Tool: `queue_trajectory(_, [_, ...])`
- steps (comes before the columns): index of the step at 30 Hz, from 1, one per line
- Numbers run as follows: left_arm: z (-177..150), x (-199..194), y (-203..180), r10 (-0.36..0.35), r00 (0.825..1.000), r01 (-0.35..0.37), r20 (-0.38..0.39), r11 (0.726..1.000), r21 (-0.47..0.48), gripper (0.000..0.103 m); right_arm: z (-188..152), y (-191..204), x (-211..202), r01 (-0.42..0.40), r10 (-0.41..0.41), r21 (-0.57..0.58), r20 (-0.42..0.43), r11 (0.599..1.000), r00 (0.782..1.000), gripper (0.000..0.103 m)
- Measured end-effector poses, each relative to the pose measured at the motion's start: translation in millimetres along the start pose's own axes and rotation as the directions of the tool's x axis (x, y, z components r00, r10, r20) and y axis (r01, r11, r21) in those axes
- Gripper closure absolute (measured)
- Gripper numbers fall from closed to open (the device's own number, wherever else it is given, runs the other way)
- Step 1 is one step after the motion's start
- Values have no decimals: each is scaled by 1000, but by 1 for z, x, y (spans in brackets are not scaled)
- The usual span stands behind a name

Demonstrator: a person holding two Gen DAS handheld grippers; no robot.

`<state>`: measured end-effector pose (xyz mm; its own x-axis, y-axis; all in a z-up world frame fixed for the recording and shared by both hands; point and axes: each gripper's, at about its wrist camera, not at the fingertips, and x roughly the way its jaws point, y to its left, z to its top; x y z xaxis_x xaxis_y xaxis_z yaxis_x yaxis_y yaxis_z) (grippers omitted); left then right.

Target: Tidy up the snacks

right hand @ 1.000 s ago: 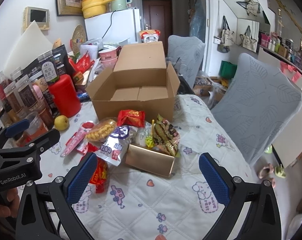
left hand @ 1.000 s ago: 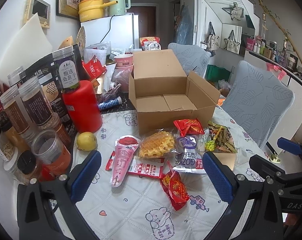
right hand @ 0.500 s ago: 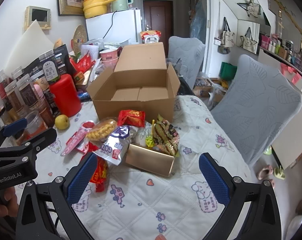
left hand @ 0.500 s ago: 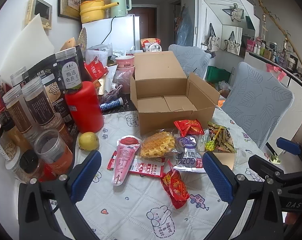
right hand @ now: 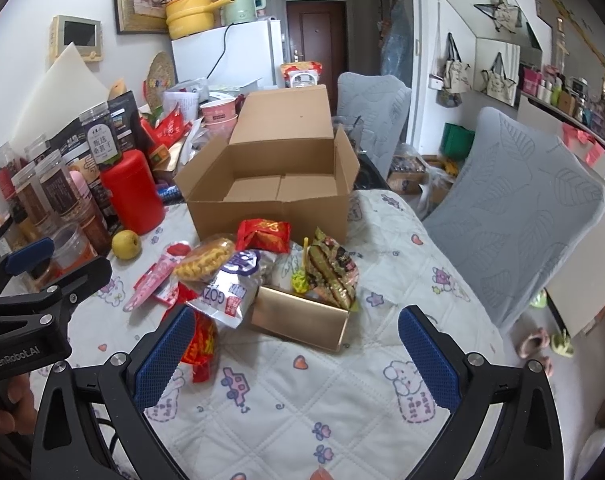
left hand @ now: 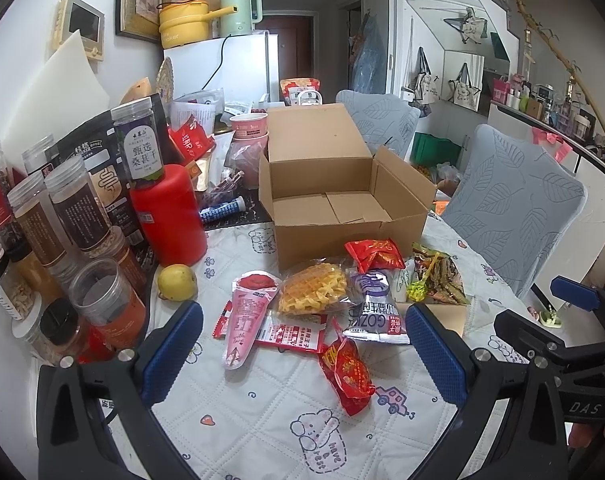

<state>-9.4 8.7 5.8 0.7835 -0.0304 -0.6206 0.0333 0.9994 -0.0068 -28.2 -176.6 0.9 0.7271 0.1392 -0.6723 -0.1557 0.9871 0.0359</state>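
Left claw (left hand: 304,354): spread wide, empty.
Right claw (right hand: 292,354): spread too, empty.
Snacks: heaped on the quilted desk (right hand: 342,400) before the open brown cardboard box (right hand: 274,184).
Risk: the crinkly red foil packet (left hand: 348,372) may slip a pinch (glossy wrappers overlap).

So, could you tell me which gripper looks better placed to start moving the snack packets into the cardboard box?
Probably the left gripper: the red packet and pink cone lie between its open fingers. The right gripper faces mostly bare cloth before the gold box.

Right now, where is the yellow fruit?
In the left wrist view, the yellow fruit sits on the tablecloth at left, just in front of the red canister.
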Motion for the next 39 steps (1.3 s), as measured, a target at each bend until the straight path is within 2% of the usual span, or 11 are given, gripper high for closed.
queue_trajectory(27, [-21, -33, -7, 4, 999, -4, 45, 1000, -9, 0, -21, -1, -31, -17, 17, 7, 51, 1000, 999, 0])
queue_trajectory(31, [-29, -30, -8, -8, 1000, 8, 29, 1000, -8, 0, -30, -3, -30, -48, 47, 15, 59, 999, 997, 0])
queue_trajectory(39, [-47, -12, -16, -16, 1000, 16, -8, 1000, 12, 0, -47, -12, -12, -64, 63, 33, 14, 997, 998, 0])
